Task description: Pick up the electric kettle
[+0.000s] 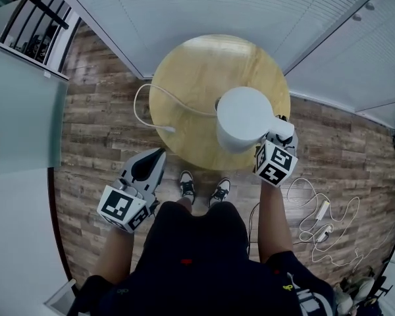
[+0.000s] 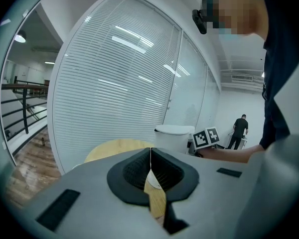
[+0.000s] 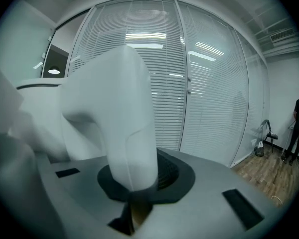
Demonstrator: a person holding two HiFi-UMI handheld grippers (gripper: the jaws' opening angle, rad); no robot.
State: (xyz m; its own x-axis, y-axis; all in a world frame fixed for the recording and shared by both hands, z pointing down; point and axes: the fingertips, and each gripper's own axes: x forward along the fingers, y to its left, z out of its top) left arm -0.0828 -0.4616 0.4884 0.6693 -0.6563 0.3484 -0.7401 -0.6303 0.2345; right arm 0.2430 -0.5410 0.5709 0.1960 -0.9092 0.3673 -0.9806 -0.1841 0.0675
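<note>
Electric kettle [image 1: 242, 118], handle [image 3: 122, 123] clamped in right tool [image 1: 280, 137]

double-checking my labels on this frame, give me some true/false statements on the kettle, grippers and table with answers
1. The right gripper is clamped on the electric kettle's handle. True.
2. The left gripper holds the white cable. False: its jaws are shut on nothing, and it is held over the floor beside the table.
3. The table is square and made of glass. False: the table is round and wooden.
4. A white cable runs across the tabletop. True.
</note>
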